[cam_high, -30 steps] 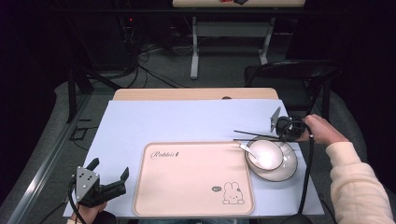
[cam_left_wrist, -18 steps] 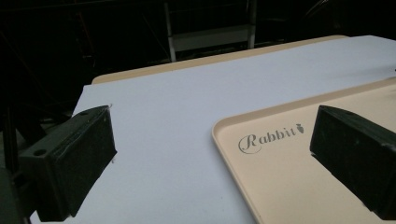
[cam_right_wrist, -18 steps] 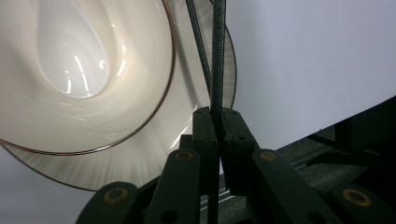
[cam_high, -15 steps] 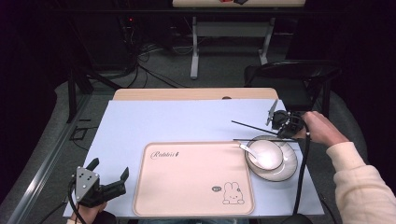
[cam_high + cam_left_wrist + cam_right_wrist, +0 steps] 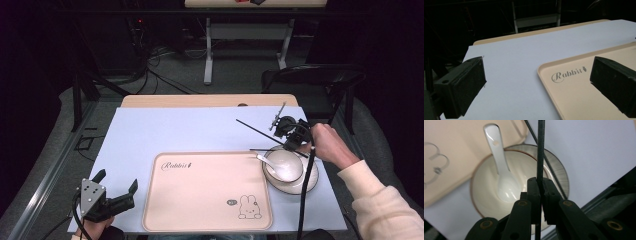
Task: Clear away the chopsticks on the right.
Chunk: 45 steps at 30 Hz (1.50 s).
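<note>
One beige tray (image 5: 207,192) printed with "Rabbit" and a small rabbit lay on the pale blue cover (image 5: 175,130) of the table. Just right of the tray stood one white bowl (image 5: 284,166) on one grey plate (image 5: 311,180), with one white spoon (image 5: 265,161) resting in the bowl, its handle reaching out toward the tray.

There were two black chopsticks. The right gripper (image 5: 290,137), held in the person's right hand (image 5: 330,145) above the bowl's far rim, had its jaws pressed together on one chopstick (image 5: 257,131), lifted clear of the table and pointing up and to the left. The second chopstick (image 5: 272,150) lay across the near rim of the plate.

The left gripper (image 5: 112,197) sat at the near left corner, jaws spread wide and holding nothing, beside the tray.
</note>
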Each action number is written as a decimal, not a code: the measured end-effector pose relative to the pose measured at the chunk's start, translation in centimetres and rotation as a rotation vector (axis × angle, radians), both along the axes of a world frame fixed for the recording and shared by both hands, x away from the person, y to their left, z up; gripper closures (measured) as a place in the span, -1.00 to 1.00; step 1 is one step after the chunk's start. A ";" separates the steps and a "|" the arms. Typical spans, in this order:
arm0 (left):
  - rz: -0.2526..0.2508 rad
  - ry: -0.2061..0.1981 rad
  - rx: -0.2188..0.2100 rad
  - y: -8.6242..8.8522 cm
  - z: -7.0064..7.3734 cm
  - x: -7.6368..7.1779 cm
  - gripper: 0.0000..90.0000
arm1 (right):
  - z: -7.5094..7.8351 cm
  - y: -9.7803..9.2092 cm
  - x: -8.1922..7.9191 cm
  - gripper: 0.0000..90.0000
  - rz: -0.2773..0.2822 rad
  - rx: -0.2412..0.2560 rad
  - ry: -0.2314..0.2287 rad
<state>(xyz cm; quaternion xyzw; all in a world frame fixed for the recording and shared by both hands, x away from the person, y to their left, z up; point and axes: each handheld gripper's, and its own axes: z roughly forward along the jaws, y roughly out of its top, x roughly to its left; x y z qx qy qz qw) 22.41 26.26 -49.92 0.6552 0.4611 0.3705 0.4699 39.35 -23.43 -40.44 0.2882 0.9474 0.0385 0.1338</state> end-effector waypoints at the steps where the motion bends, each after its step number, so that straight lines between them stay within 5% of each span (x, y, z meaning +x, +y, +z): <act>1: 0.000 0.001 0.000 0.0 0.0 0.0 -1.00 | 0.1 0.3 -0.2 0.90 -0.022 0.018 0.005; 8: 0.000 0.000 0.001 0.0 0.0 0.0 -1.00 | 0.5 2.1 -1.6 0.90 -0.167 0.094 0.012; 12: -0.001 -0.002 0.000 0.1 0.0 -0.1 -1.00 | 0.4 2.9 -2.2 0.90 -0.183 0.107 0.023; 13: -0.001 -0.002 0.000 0.1 0.0 -0.1 -1.00 | -0.3 4.5 -3.5 0.90 -0.188 0.160 0.057; 19: -0.001 -0.003 -0.003 0.1 0.0 -0.1 -1.00 | -0.3 4.5 -3.5 0.90 -0.188 0.160 0.057; 32: -0.002 -0.006 -0.005 0.1 0.0 -0.1 -1.00 | -3.7 6.7 -5.9 0.90 -0.210 0.272 0.129; 45: -0.003 -0.005 0.000 0.1 0.0 -0.1 -1.00 | -8.8 8.3 -6.8 0.90 -0.227 0.283 0.186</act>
